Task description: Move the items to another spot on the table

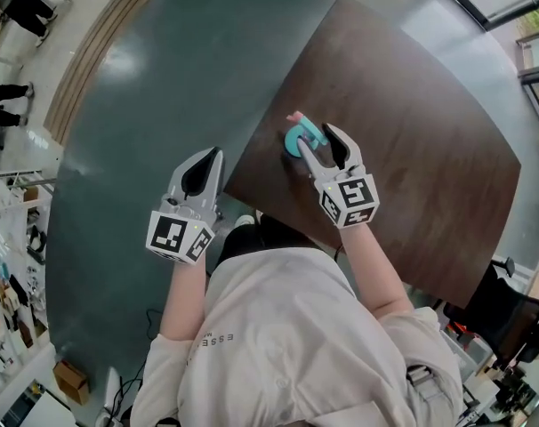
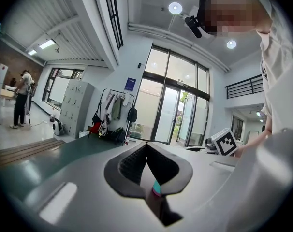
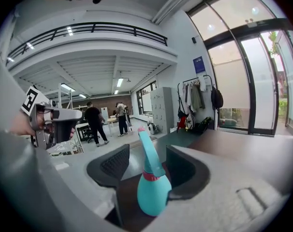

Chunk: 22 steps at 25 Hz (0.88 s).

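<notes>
The teal bulb [image 3: 153, 192] is stood on the table [image 1: 412, 149] between the widely spread jaws of the right gripper [image 1: 316, 138], untouched by either pad, with its nozzle pointed up and slightly left. The left gripper [image 1: 207, 160] is held off the table's near left edge, its jaws closed together.

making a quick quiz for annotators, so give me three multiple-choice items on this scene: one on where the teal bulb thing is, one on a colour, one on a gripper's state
1. Where is the teal pear-shaped squeeze bulb with a long nozzle?
A on the grey-green floor
B on the dark brown wooden table, between the right gripper's jaws
C on a chair

2. What colour is the band round the bulb's neck?
A yellow
B black
C pinkish red

3. How do the left gripper's jaws stand?
A together
B wide apart
C clamped on the bulb

Answers:
1 B, the head view shows it on the table between those open jaws.
2 C, the right gripper view shows the band close up.
3 A, the left gripper view shows the jaws meeting.
</notes>
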Each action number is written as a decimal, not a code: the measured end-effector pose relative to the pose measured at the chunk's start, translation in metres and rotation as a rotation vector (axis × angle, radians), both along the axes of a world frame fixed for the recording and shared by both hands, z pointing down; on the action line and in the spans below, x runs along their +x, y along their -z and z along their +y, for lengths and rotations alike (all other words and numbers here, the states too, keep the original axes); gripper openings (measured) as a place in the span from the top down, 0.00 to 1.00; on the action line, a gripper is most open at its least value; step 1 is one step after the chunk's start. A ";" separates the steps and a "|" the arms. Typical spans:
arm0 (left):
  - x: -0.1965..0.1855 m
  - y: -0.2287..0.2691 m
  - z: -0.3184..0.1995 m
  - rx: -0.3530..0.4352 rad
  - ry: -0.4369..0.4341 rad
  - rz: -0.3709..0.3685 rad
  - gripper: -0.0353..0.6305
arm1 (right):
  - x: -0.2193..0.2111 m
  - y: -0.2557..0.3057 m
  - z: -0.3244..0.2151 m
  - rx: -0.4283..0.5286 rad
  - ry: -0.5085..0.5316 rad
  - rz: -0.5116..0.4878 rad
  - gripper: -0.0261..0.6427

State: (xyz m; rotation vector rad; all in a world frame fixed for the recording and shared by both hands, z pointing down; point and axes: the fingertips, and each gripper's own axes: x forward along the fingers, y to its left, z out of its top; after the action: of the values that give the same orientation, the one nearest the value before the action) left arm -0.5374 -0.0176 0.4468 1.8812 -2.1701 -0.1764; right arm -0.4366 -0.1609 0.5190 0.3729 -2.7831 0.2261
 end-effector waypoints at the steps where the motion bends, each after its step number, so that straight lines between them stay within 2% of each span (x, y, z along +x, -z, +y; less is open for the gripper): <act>1: 0.000 0.005 -0.001 0.009 -0.012 -0.005 0.92 | 0.003 0.008 0.000 0.005 -0.015 -0.017 0.63; 5: 0.010 0.029 -0.004 0.038 -0.076 -0.017 0.92 | 0.028 0.046 -0.002 0.063 -0.138 -0.082 0.64; 7: 0.019 0.035 -0.004 0.057 -0.124 -0.017 0.92 | 0.047 0.059 -0.002 0.096 -0.221 -0.085 0.68; 12: 0.032 0.048 0.011 0.122 -0.278 -0.012 0.92 | 0.089 0.076 0.034 0.138 -0.399 -0.090 0.97; 15: 0.049 0.043 0.016 0.130 -0.388 0.014 0.92 | 0.119 0.071 0.058 0.147 -0.516 -0.071 0.97; 19: 0.109 0.036 0.013 0.108 -0.504 0.037 0.92 | 0.191 0.055 0.091 0.096 -0.617 -0.023 0.97; 22: 0.142 0.035 0.011 0.130 -0.558 0.039 0.92 | 0.237 0.059 0.112 0.088 -0.675 -0.013 0.97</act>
State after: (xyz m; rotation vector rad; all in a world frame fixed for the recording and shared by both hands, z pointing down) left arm -0.3955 -0.0069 0.4123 2.4443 -1.5590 -0.2422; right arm -0.1996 -0.0494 0.4595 1.3259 -2.5808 0.2548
